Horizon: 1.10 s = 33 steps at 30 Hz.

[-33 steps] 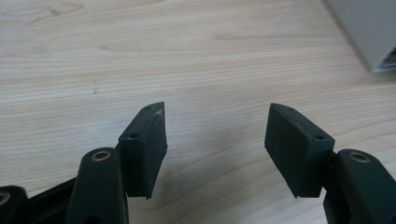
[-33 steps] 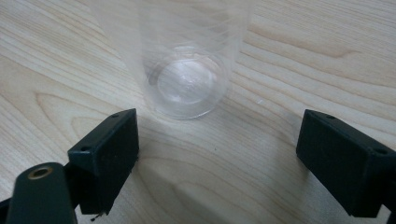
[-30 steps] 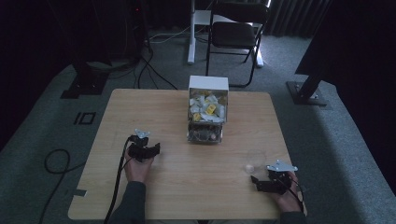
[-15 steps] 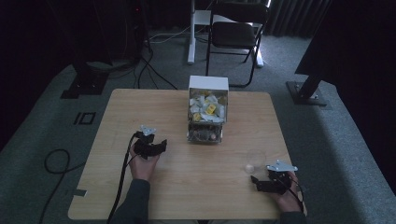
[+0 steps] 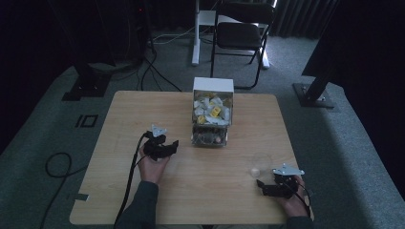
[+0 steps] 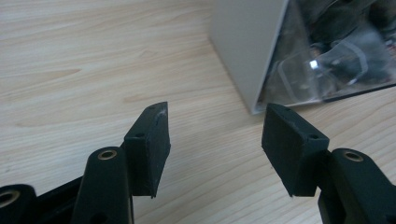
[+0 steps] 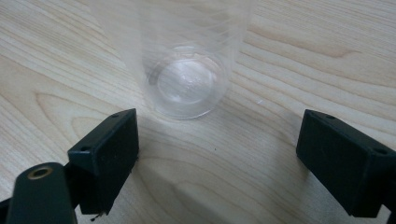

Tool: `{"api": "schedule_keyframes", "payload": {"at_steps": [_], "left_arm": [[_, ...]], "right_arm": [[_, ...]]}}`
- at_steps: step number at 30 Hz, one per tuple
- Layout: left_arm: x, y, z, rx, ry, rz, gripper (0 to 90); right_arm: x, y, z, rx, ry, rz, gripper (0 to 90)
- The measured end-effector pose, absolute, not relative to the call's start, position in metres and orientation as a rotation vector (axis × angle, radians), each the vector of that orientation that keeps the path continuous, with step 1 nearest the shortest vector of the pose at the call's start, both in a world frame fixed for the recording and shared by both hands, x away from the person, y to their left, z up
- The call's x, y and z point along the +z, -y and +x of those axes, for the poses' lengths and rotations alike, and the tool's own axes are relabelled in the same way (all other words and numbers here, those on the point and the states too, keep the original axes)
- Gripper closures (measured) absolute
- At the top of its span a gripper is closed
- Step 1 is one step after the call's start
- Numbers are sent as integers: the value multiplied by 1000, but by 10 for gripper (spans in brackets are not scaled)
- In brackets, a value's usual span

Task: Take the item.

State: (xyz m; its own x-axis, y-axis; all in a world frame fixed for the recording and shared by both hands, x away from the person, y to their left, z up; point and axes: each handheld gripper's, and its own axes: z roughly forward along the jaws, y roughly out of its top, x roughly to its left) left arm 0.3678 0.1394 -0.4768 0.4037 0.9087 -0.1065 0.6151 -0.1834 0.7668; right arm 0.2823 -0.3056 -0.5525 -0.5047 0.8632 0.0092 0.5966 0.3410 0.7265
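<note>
The left gripper [image 5: 168, 145] has moved since a second ago: it then sat nearer the table's left edge, and it now hangs closer to the dispenser box [image 5: 212, 114] at the middle of the table [image 5: 119, 200], its tips pointing at the box's lower left corner. Its jaws have just been closing a little and stand at a middling gap with nothing between them; in the left gripper view bare wood shows between the pads [image 6: 150, 140], and the box's grey side wall and clear front lie just beyond the right-hand pad, near but apart. The box, white on top and full of small white and yellow packets, has not shifted. Left of that gripper a broad stretch of bare wood runs out to the table's left edge, and the near edge below the hand is also free. Between the two hands the middle of the near half lies open. The clear plastic cup [image 5: 259, 164] stands upright where it stood before, right of centre and well apart from the box. The right gripper [image 5: 265, 187] has kept its place just behind the cup near the table's right front corner; its jaws gape wide, and in the right gripper view the cup [image 7: 187, 70] stands ahead of the pads, untouched, with clear wood either side.
</note>
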Motion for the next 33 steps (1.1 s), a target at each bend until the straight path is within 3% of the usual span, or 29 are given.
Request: {"api": "schedule_keyframes", "payload": {"at_steps": [33], "left_arm": [[-466,-88,360,430,-1092,1962,436]], "right_arm": [[-552,306,282,969,-2232,1284,128]]}}
